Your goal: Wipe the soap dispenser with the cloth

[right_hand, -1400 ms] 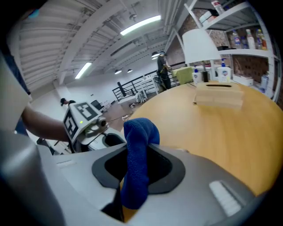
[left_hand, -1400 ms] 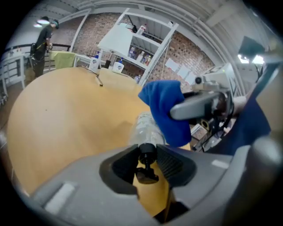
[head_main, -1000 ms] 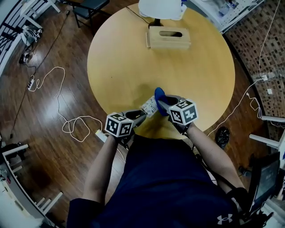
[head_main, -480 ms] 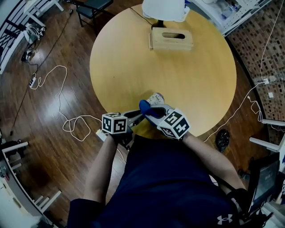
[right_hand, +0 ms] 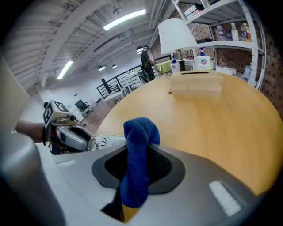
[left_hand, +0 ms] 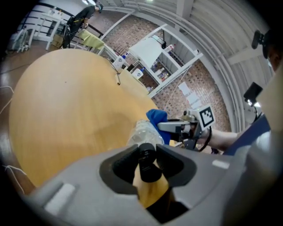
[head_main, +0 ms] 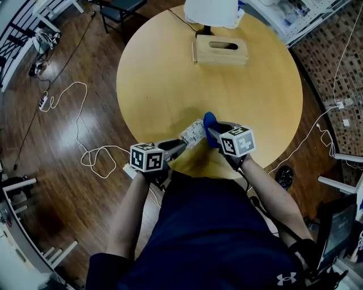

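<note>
Closest to the person, over the 6 o'clock edge of the round tabletop, the two tools meet nose to nose. The left tongs are closed on the dark pump neck of the soap dispenser. They carry it clear of the wood, tipped almost onto its side, with its base aimed toward 1 o'clock. Gripping the narrow neck looks deliberate to me, since it leaves the whole clear, labelled body bare for wiping.

From 3 o'clock the right tongs come in. They are clamped on a blue cloth, which is folded thick between the jaws and bulges out past their tips in a soft knob. That knob sits against the far, right-hand end of the bottle (touching it, as far as I can judge from the overhead view). With the fabric standing proud of the jaws, it is the cloth that rubs the plastic and not the hard tips. The two tools face each other across the bottle, so each push from the cloth side is braced by the hold on the neck. I'd say the wipe is under way at the base end, with the length of the body toward the pump yet to cover.

Beyond them the wood runs bare to the 12 o'clock edge. A wooden box with a slot in its top sits there, and a white-shaded lamp stands just behind it. Both are well apart from the work. Off to 9 o'clock, white cables trail across the dark plank floor.
</note>
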`<state>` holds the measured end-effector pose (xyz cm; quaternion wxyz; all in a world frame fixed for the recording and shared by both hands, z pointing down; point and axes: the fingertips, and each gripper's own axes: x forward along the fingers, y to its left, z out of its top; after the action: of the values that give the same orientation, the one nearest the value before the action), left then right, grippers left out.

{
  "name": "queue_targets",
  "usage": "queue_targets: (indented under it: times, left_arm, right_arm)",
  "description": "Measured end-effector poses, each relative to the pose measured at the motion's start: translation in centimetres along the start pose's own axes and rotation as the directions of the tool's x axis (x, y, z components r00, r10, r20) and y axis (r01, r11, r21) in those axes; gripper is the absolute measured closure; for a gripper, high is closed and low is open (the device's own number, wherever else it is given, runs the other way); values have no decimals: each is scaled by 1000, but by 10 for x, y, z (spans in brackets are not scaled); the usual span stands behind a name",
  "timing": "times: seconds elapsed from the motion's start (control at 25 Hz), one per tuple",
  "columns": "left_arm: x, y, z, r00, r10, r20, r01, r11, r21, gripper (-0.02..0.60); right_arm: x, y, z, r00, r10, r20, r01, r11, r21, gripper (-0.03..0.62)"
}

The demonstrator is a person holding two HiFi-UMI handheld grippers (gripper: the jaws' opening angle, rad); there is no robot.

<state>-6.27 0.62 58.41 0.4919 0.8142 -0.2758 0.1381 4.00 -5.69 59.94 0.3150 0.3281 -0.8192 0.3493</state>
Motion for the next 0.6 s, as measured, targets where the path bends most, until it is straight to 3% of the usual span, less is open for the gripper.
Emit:
queue_targets:
  times: [0.12, 0.24, 0.32, 0.4, 0.48, 0.6]
  left_arm:
    - [1, -6, 5, 999, 25, -40, -21, 996, 83, 453]
    - [1, -12, 7, 996, 52, -73, -39, 985, 168, 453]
    - [1, -16, 9, 994, 71, -85, -51, 976, 212, 453]
    - [3, -19, 9, 991, 91, -101, -63, 965, 253, 453]
    - [5, -21, 7, 988, 103, -116, -67, 958, 279, 453]
    - [5, -23, 7, 987, 107, -119, -70, 956, 284, 453]
  right_arm:
    - [-9, 6, 12, 1000, 6, 4, -6, 1000, 5, 499]
    - [-11, 60, 34, 988, 154, 31, -151, 986, -70, 499]
    - [-6, 95, 33, 967, 252, -24, -253, 958, -132, 499]
    - [0, 105, 27, 954, 290, -68, -297, 946, -130, 499]
    - [3, 91, 24, 957, 284, -60, -287, 956, -61, 499]
    - [2, 49, 18, 978, 208, -32, -207, 978, 27, 500]
